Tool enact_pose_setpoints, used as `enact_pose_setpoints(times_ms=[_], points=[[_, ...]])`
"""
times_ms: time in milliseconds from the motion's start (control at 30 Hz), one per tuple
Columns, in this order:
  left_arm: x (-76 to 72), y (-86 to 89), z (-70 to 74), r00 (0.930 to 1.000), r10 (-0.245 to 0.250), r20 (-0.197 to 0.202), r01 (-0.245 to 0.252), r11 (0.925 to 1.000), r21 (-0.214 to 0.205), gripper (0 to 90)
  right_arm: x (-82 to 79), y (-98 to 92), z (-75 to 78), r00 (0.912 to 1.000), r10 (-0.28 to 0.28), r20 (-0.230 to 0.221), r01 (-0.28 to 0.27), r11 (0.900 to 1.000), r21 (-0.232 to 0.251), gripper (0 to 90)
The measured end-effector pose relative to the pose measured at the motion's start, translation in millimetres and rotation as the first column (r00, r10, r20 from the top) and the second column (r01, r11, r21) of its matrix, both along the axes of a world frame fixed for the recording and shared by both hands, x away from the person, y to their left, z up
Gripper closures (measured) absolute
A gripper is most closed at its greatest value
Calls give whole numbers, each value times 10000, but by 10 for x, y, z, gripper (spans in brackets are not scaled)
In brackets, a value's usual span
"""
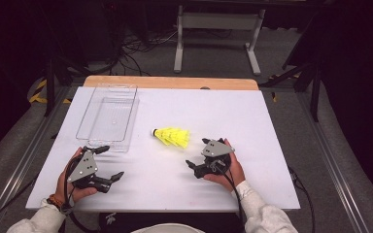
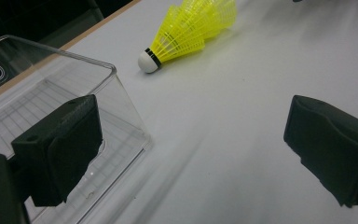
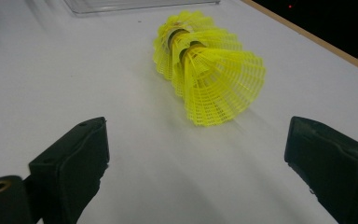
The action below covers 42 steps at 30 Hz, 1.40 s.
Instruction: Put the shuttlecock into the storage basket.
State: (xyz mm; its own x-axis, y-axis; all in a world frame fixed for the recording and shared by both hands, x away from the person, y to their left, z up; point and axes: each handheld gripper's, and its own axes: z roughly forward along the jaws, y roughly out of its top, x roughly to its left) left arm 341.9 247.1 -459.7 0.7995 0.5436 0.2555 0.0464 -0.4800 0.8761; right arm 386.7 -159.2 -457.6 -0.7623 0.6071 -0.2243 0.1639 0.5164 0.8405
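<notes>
2 claws spread wide, empty: right claw (image 1: 197, 153) near yellow shuttlecock stack (image 1: 173, 136) on counter (image 1: 252, 121); left claw (image 1: 110, 162) just beside clear tray (image 1: 108, 116).

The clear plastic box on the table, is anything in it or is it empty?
Empty. Through the clear box only its ribbed bottom shows; the yellow shuttlecocks lie outside on the table.

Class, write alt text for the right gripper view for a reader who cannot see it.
A nested stack of yellow shuttlecocks lies on its side on a white table, skirts toward the camera. The right gripper points at it, black jaws wide apart, touching nothing. A clear tray edge shows beyond.
</notes>
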Motion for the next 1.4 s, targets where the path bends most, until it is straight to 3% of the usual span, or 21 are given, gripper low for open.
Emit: enact_pose_setpoints(times_ms=[133,200,233,433,667,733,1033,1233,1400], points=[[-11,1,-5,10000,-13,-32,13,10000,0,51,104,121,-19,9979,196,-614,-196,9998,13,95],[-18,10,0,10000,-9,11,9,10000,-12,51,122,140,-22,9975,184,-688,-187,9998,-43,98],[-20,10,0,10000,-38,-42,38,10000,-20,51,169,204,-30,9947,225,-1003,-249,9994,-228,115],[-23,5,-5,9999,-113,-46,113,9999,-27,51,261,330,-39,9869,443,-1554,-483,9986,-223,129],[-26,-7,-17,9998,-166,-99,166,9999,-9,51,322,576,-101,9833,340,-1790,-478,9962,-733,178],[-27,-11,-16,9998,-210,-59,210,9997,83,51,335,661,-117,9857,213,-1672,-368,9953,-897,193],[-27,-13,-17,9997,-219,-91,220,9996,147,51,352,856,-111,9845,295,-1731,-413,9970,-649,230],[-33,-20,-21,9997,-228,-106,229,9997,131,51,368,969,-103,9853,-243,-1689,129,9976,-682,275],[-32,-32,-32,9994,-300,-194,303,9994,139,51,425,1017,-86,9813,-827,-1739,790,9965,-283,358]])
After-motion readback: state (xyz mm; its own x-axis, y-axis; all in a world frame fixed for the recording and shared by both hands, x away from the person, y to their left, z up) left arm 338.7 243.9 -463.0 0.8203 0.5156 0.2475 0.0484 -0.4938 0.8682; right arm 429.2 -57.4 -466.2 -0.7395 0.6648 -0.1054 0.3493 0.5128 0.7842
